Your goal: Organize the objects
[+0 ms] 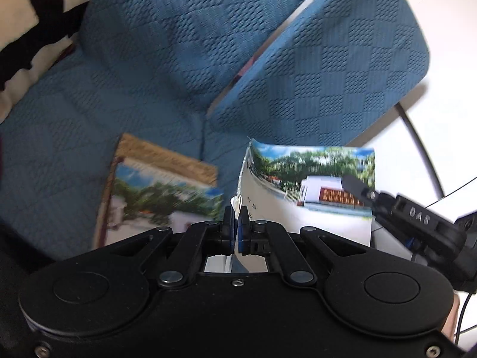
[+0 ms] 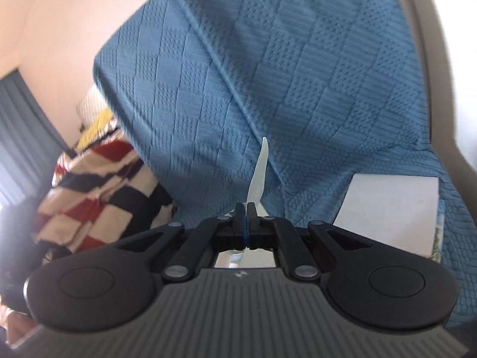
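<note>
Here both the left gripper (image 1: 238, 217) and right gripper (image 2: 246, 212) pinch one glossy, curling landscape photo (image 1: 313, 191).

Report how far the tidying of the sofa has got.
Done: nothing visibly finished. In hand: the left gripper and right gripper both pinch one photo print, held above the blue sofa. Left: the book on the seat and the white card.
</note>
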`<state>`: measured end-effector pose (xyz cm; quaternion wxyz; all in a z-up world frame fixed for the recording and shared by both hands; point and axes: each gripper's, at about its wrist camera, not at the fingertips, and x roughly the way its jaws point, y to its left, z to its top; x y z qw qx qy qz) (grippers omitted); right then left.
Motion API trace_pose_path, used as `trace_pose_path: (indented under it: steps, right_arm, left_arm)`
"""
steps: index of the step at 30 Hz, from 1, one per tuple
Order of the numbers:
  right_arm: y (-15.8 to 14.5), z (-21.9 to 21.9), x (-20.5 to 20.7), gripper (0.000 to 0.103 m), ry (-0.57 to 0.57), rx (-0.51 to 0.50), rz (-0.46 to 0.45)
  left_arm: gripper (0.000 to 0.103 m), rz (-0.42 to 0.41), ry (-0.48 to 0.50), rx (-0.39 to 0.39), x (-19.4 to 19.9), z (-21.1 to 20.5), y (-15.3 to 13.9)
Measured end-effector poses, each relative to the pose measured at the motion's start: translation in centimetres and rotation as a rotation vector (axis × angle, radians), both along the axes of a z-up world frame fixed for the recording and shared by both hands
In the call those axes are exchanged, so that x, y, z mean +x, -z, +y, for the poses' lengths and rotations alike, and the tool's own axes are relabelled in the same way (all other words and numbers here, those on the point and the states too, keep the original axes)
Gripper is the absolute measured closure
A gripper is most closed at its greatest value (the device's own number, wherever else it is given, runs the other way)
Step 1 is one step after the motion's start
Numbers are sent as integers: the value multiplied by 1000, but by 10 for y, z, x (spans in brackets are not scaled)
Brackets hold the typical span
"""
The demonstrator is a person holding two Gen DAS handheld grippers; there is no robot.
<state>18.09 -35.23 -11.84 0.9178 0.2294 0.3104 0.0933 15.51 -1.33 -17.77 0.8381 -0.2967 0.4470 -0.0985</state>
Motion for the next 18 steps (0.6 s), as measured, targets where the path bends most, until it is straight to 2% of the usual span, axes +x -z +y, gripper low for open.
trace_pose_path:
  steps: [2,4,7,10,13,15,17,18]
  right_arm:
    - [6,20,8,100,-26,-42,24]
    - [15,39,12,100,-44,-85,42]
    - [27,63,16,100,-47,-137,79]
    - [42,76,19,100,-11,-154,139]
    - [59,82,20,98,31,-169,203]
    - [70,87,24,96,65,-231,277]
    - [77,87,24,89,99,-289,329]
    - [79,84,21,80,120,-285,346]
  left_arm:
    - [102,26,-7,2,-4,13,10]
    - [102,67,-5,-36,-7,26,24]
    - [102,109,18,-18,-13,36,39]
    - [101,176,42,-41,-19,45,55]
    - [96,223,70,-9,-23,50,69]
    - [92,256,91,1,-28,58,75]
    - [89,249,100,-2,-33,67,74]
    - [79,250,100,0,-34,71,73]
